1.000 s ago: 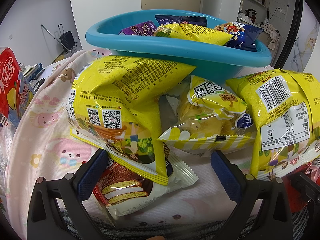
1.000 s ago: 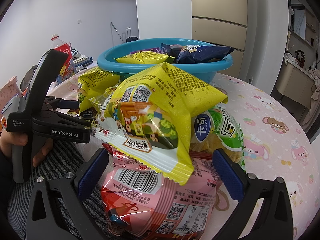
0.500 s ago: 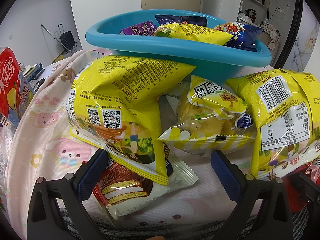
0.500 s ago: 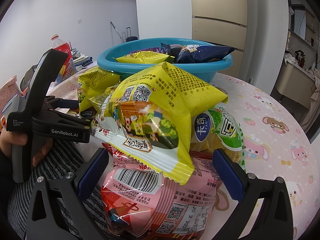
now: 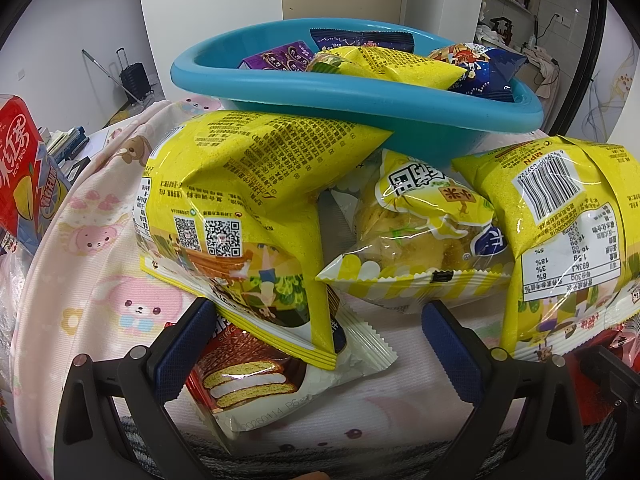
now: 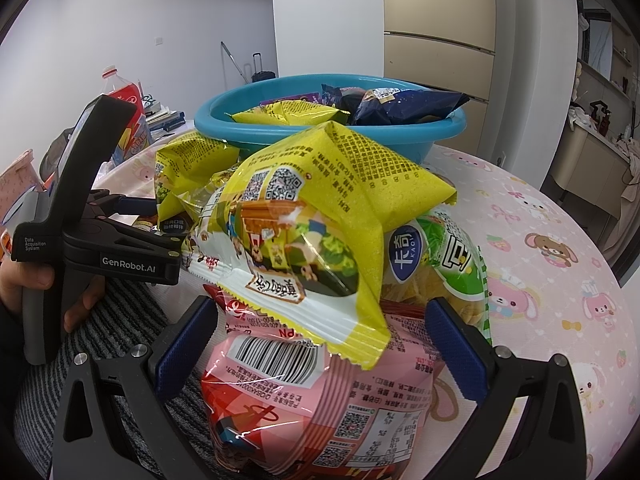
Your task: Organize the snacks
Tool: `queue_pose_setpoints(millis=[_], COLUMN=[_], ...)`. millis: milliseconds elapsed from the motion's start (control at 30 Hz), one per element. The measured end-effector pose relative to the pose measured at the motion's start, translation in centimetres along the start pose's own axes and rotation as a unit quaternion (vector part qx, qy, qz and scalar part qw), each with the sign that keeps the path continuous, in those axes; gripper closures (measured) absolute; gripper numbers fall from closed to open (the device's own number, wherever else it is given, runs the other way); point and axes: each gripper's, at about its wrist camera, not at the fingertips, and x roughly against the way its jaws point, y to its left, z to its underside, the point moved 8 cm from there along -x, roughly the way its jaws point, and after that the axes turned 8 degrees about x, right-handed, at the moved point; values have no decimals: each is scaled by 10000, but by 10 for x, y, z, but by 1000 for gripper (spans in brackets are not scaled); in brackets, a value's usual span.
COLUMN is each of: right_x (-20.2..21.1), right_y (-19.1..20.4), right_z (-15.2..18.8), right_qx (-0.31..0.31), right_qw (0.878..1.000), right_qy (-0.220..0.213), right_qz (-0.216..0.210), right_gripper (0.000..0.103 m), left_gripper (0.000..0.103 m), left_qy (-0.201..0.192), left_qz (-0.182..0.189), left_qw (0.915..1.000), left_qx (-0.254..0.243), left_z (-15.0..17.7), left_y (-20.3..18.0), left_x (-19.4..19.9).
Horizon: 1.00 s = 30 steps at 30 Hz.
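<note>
A blue basin [image 5: 360, 96] holding several snack bags stands at the back of the table; it also shows in the right wrist view [image 6: 328, 136]. In front of it lies a pile of snacks. In the left wrist view my left gripper [image 5: 316, 352] is open, with a chocolate pie pack [image 5: 256, 376] and a yellow bag [image 5: 248, 208] between its fingers; a clear cake pack [image 5: 424, 236] and another yellow bag [image 5: 560, 224] lie to the right. My right gripper [image 6: 320, 352] is open around a pink bag [image 6: 320, 392] under a yellow bag [image 6: 320, 224].
The table wears a pink cartoon cloth [image 6: 552, 264]. A green cake pack [image 6: 448, 264] lies right of the pile. A red ice-tea carton [image 5: 20, 168] and books stand at the left. The left hand-held gripper body [image 6: 84, 216] is left of the pile.
</note>
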Motion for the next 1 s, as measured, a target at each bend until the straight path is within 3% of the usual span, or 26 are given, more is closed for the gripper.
queue_pose_setpoints(millis=[1000], right_x=[-6], right_y=[5], right_z=[-4], right_qx=[79], right_qw=[9999], right_qy=[116], right_qz=[50], right_gripper=[0], left_gripper=[0], left_qy=[16], left_qz=[-42], left_qw=[10000], left_qx=[-29], left_z=[3], left_y=[0], left_x=[3])
